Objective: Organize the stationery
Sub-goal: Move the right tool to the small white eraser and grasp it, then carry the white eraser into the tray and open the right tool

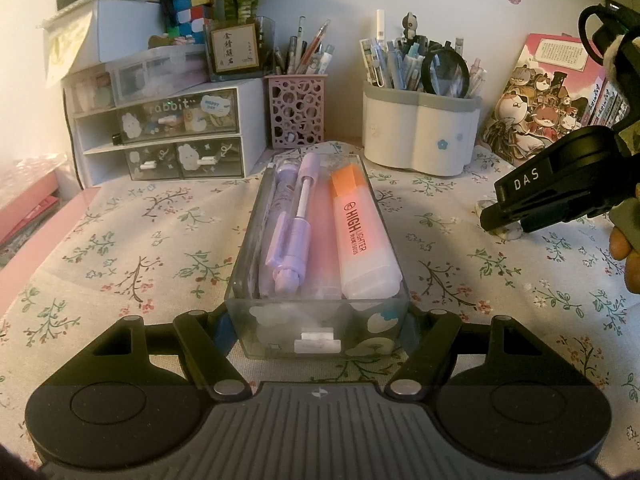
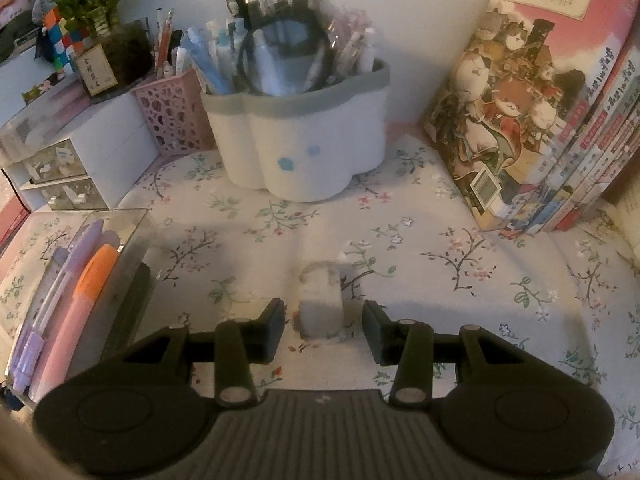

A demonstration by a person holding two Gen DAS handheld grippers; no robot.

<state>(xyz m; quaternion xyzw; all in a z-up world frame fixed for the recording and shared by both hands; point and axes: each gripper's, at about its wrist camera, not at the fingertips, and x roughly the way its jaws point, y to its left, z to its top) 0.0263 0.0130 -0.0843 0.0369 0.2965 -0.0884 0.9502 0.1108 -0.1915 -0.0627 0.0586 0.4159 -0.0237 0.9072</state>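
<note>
A clear plastic drawer (image 1: 316,240) stands on the floral tablecloth, and my left gripper (image 1: 320,320) is shut on its near end, one finger on each side wall. Inside lie an orange highlighter (image 1: 360,236), a purple pen (image 1: 296,232) and a pink item. To its right a small white eraser (image 2: 322,304) lies on the cloth. My right gripper (image 2: 324,316) is open around the eraser, tilted down, with a gap on each side of it. In the left wrist view the right gripper (image 1: 504,216) hangs low over the cloth.
A white flower-shaped pen holder (image 2: 296,148) and a pink lattice holder (image 1: 296,112) stand at the back. A white drawer unit (image 1: 168,136) is at the back left. Upright books (image 2: 540,120) stand at the right. Fingers of a hand (image 1: 624,248) show at the right edge.
</note>
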